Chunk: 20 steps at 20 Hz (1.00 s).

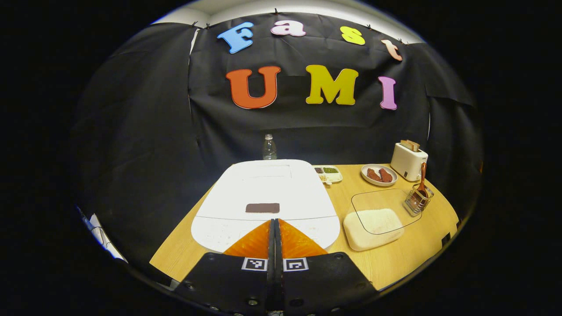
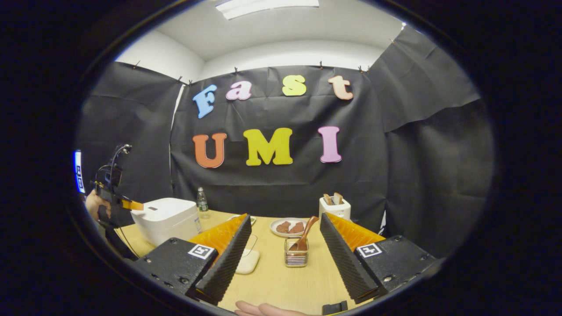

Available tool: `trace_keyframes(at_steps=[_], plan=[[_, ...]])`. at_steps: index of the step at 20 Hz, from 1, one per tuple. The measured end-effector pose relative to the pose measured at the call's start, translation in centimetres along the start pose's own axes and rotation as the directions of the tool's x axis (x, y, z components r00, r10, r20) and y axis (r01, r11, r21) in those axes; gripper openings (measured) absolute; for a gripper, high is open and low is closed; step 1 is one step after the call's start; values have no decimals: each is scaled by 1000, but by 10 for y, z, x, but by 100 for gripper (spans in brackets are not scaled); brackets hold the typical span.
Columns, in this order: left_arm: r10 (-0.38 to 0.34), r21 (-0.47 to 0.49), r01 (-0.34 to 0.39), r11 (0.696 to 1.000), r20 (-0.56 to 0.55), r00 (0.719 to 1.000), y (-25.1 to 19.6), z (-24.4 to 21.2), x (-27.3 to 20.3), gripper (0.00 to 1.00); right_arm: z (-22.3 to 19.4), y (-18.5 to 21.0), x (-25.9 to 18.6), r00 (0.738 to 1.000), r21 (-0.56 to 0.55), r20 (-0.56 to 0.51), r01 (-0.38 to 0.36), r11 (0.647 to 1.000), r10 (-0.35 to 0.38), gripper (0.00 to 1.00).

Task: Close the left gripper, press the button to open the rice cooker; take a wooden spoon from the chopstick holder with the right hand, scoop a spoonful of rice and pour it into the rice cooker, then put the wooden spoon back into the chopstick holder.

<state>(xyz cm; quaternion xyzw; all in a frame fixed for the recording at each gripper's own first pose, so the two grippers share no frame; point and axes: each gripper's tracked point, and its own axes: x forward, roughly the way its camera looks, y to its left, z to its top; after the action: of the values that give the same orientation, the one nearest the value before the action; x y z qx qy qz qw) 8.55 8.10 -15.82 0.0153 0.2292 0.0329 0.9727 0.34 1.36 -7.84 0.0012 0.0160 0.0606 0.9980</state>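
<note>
We hold our left gripper with its fingers pressed together, empty, right by the rice cooker button so it can poke it — our right gripper waits wide open facing the wooden spoon in the chopstick holder.

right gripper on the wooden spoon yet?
Apart. In the right gripper view the right gripper stands wide open, and the wooden spoon sits in the chopstick holder farther off between the fingers, with bare table showing around it.

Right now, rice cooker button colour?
Dark brown button on the white rice cooker; clearest in left gripper view.
</note>
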Motion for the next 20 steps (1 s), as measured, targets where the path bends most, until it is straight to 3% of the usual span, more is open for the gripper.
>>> trace_keyframes(at_steps=[5, 7, 15, 16, 20], plan=[[20, -27, -22, 999, -63, 998, 10, -16, 10, 0, -14, -7, 5, 1000, 23, -28, 4, 1000, -3, 96], [46, -39, -49, 998, -80, 996, 19, -15, 11, 0, -18, -9, 5, 999, 28, -36, 1, 1000, 0, 100], [-11, -70, 2, 998, -127, 992, 15, -20, 7, 0, -21, -6, 6, 999, 62, -23, -23, 998, 25, 100], [-8, -65, 0, 998, -127, 992, 16, -19, 8, 0, -20, -5, 5, 999, 61, -21, -28, 998, 30, 96], [-11, -80, 2, 997, -116, 993, 14, -15, 14, 0, -14, 1, 2, 999, 38, -9, -34, 999, 34, 100]])
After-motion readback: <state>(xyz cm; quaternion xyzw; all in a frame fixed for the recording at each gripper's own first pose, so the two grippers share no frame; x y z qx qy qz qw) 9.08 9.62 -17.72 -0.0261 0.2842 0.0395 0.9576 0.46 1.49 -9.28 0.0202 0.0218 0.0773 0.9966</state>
